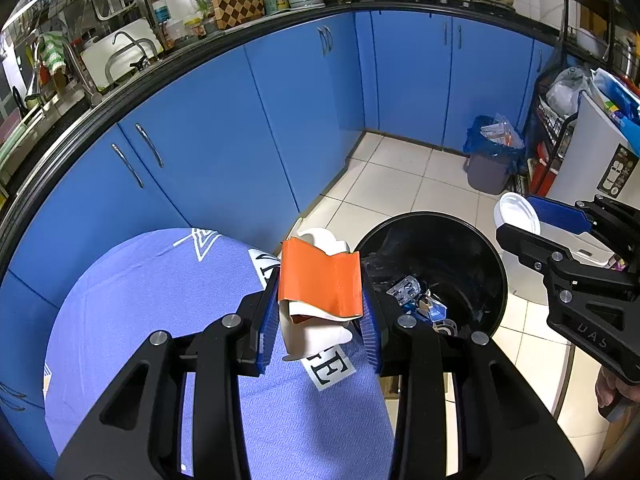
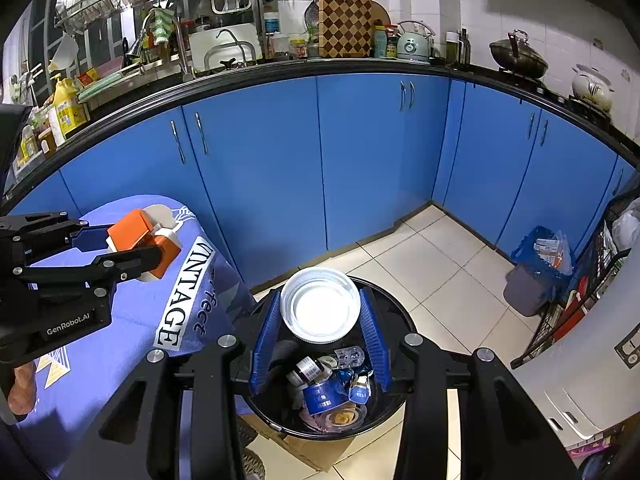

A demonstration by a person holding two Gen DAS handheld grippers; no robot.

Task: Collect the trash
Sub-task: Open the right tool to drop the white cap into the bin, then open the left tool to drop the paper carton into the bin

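Note:
My left gripper is shut on a crushed orange-and-white carton, held above the purple tablecloth near the table's right edge. In the right wrist view that left gripper and the carton appear at the left. My right gripper is shut on a white plastic lid, held over the black trash bin. The bin holds several bits of trash, among them a blue wrapper. From the left wrist view the right gripper with the lid hangs at the bin's far right rim.
Blue kitchen cabinets run behind, under a black counter crowded with kitchenware. A second grey bin with a blue bag stands in the corner by a wire rack. A white appliance stands to the right. Cardboard lies under the black bin.

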